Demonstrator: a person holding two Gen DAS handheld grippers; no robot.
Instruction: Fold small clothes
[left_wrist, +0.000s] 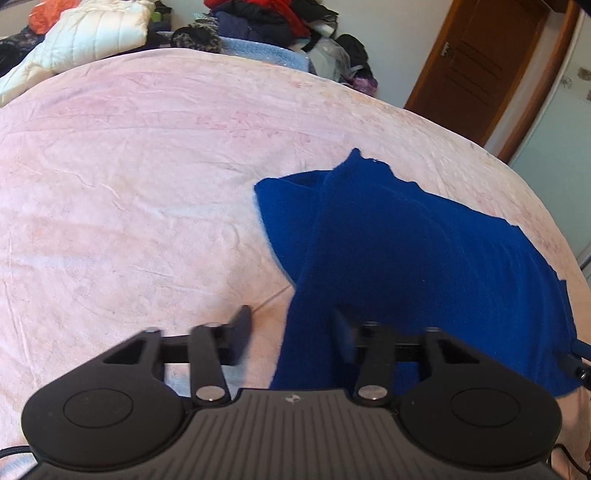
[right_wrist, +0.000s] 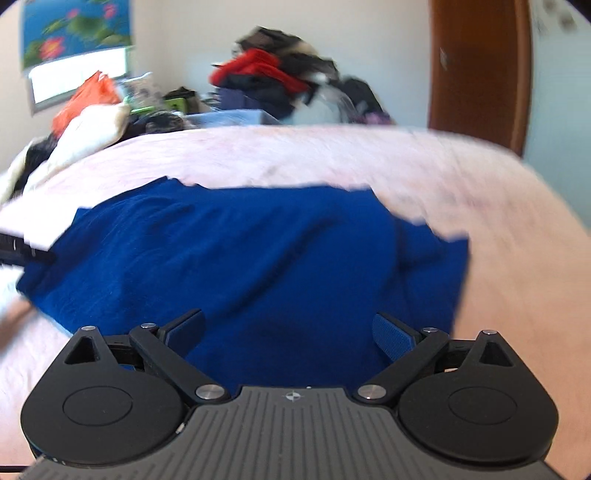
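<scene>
Grip check: left gripper (left_wrist: 291, 332) part-shut w/ blue garment (left_wrist: 388, 240) edge between its jaws, pinch unclear; right gripper (right_wrist: 288, 332) gapes over it near bed (left_wrist: 129, 166) front edge, so you clamp both hems before lifting.

Right-wrist view motion-blurred; blue garment (left_wrist: 406, 258) near edge behind left claw (left_wrist: 293, 336).

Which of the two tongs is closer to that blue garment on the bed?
Hard to call. The left tongs straddle the blue garment edge; the right tongs hang open over its middle.

My bed's pink blanket (left_wrist: 147, 166) fills the near view. Far behind it lies heaped clothing (right_wrist: 273, 77); a brown wooden door (left_wrist: 476, 62) stands right, a bright window (right_wrist: 77, 74) far left.
</scene>
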